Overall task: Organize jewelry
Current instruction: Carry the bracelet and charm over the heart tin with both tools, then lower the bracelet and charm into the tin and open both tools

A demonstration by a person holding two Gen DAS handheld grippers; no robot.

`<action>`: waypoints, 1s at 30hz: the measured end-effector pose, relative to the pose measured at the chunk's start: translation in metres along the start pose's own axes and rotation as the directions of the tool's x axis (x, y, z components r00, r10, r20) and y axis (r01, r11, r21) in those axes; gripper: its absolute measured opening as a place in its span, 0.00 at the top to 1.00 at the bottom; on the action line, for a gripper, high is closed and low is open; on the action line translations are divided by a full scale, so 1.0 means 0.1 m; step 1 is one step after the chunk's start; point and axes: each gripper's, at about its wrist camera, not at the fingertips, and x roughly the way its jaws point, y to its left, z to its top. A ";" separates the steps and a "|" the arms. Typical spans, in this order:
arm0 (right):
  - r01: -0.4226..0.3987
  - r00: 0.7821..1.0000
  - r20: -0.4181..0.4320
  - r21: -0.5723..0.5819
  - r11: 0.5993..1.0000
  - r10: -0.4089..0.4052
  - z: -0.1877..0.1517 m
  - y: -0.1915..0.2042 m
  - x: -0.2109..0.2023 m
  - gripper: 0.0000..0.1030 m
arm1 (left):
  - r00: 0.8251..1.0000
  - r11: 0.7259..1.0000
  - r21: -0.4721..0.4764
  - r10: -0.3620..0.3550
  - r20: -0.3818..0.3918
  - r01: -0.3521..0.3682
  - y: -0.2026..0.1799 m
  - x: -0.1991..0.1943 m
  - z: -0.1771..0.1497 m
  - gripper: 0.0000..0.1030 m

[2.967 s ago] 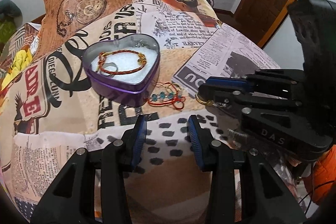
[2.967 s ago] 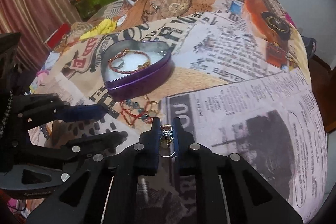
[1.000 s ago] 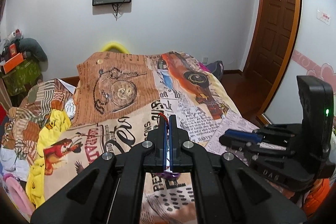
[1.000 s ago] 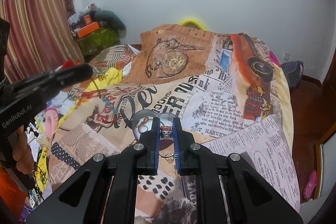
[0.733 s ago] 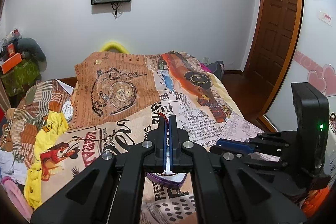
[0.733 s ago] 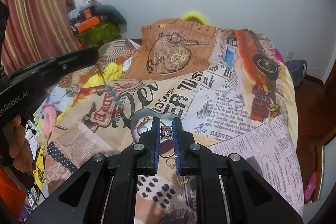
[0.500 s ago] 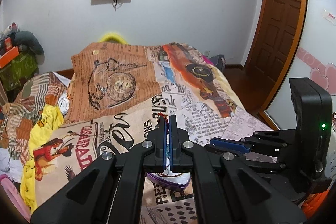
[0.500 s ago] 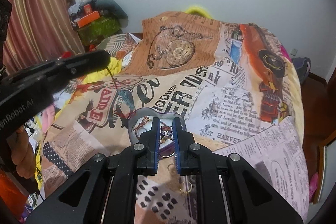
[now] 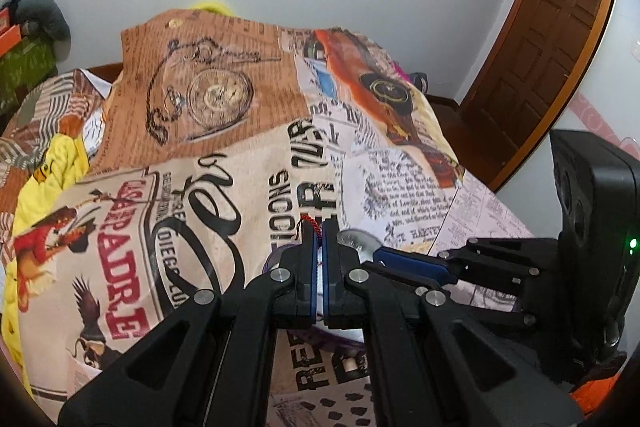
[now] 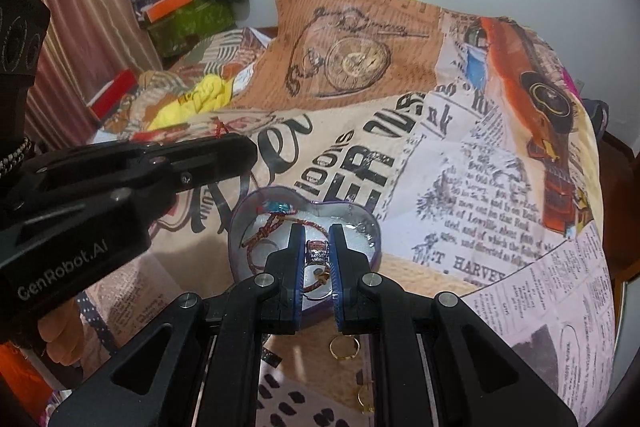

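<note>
A purple heart-shaped tin (image 10: 240, 223) with a white lining sits on the printed bedspread; its rim also shows in the left wrist view (image 9: 356, 237). My left gripper (image 9: 319, 239) is shut on a red cord bracelet (image 9: 310, 225); the bracelet's blue beads (image 10: 278, 206) hang into the tin. The left gripper also shows in the right wrist view (image 10: 236, 151), above the tin's left side. My right gripper (image 10: 316, 241) is shut on a jewelled ring (image 10: 317, 251) just over the tin. A braided bracelet (image 10: 260, 235) lies inside the tin.
Two gold rings (image 10: 344, 347) lie on the bedspread (image 10: 400, 155) near the tin's front. Yellow clothes (image 10: 192, 99) and boxes (image 10: 168, 3) pile at the bed's left. A wooden door (image 9: 552, 39) stands at the right.
Both grippers have lowered toward the tin. The red bracelet's beaded end now hangs inside the tin. The ring stays pinched in the right gripper.
</note>
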 end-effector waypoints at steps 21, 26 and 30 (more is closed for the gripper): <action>0.021 0.998 -0.066 -0.062 0.998 -0.025 -0.02 0.14 0.08 0.90 | 0.998 0.999 0.023 0.026 -0.065 -0.025 0.06 -0.12 -0.17 0.96; 0.045 0.998 -0.040 -0.071 0.996 -0.048 -0.01 0.18 -0.07 0.77 | 0.998 0.999 0.021 0.037 -0.048 -0.036 0.01 -0.25 -0.17 0.83; 0.075 0.997 0.004 -0.074 0.994 -0.075 -0.02 0.20 -0.26 0.68 | 0.998 0.998 0.030 0.051 -0.023 -0.050 -0.04 -0.39 -0.17 0.73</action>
